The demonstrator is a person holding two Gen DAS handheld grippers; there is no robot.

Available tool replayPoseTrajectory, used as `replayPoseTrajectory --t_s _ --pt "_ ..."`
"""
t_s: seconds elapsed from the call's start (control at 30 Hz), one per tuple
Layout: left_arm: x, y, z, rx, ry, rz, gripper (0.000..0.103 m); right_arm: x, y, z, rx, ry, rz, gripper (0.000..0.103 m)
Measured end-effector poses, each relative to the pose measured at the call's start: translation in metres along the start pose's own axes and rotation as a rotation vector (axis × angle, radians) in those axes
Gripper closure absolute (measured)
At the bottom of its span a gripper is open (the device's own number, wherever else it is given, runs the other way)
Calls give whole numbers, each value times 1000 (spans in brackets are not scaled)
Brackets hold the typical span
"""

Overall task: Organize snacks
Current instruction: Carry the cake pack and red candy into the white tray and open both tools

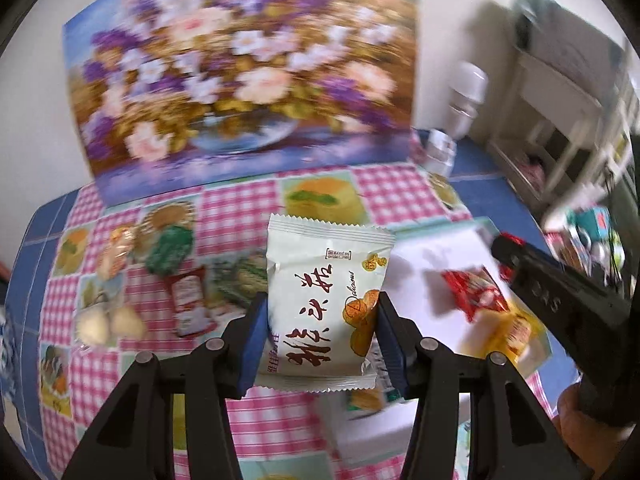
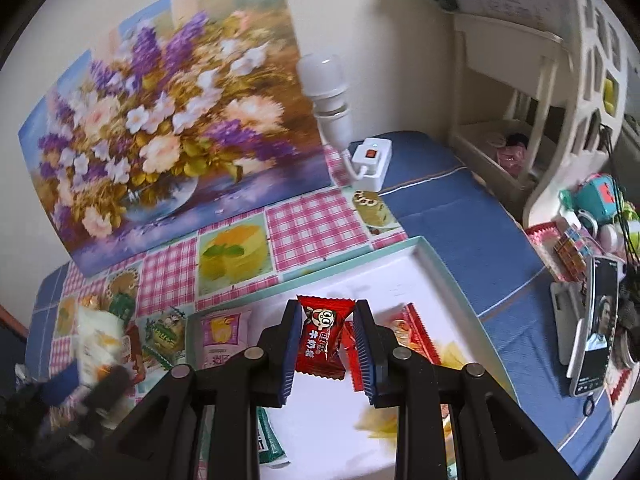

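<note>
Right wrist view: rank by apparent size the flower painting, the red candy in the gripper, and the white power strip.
1. Flower painting, by far the largest.
2. Red candy and white power strip look alike; the candy sits nearer the camera, so I won't rank them.

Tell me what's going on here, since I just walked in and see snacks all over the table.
A person is sorting snacks with a handheld gripper in each hand. The left gripper is clamped on a white snack packet, held above the checked tablecloth, where several snacks still lie loose. The right gripper holds a red candy over the white tray, which already contains a pink packet and a few other wrappers.
</note>
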State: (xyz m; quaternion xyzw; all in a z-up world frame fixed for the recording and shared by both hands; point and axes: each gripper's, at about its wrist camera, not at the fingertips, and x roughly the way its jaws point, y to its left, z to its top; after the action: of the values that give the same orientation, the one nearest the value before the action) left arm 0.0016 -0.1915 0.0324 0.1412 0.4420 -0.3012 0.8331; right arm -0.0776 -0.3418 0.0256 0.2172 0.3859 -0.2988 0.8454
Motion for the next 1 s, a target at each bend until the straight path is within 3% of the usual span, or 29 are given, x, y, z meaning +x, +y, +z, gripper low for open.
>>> replayPoseTrajectory --t_s 0.23,0.6,1.0 --pt "20 -42 -12 102 43 -16 50 2 -17 -5 42 25 -1 74" --pt "60 -64 -31 141 142 -43 49 42 -34 -29 74 199 -24 74" --pt "61 -70 -33 156 159 -62 49 46 -35 -31 82 215 -26 74"
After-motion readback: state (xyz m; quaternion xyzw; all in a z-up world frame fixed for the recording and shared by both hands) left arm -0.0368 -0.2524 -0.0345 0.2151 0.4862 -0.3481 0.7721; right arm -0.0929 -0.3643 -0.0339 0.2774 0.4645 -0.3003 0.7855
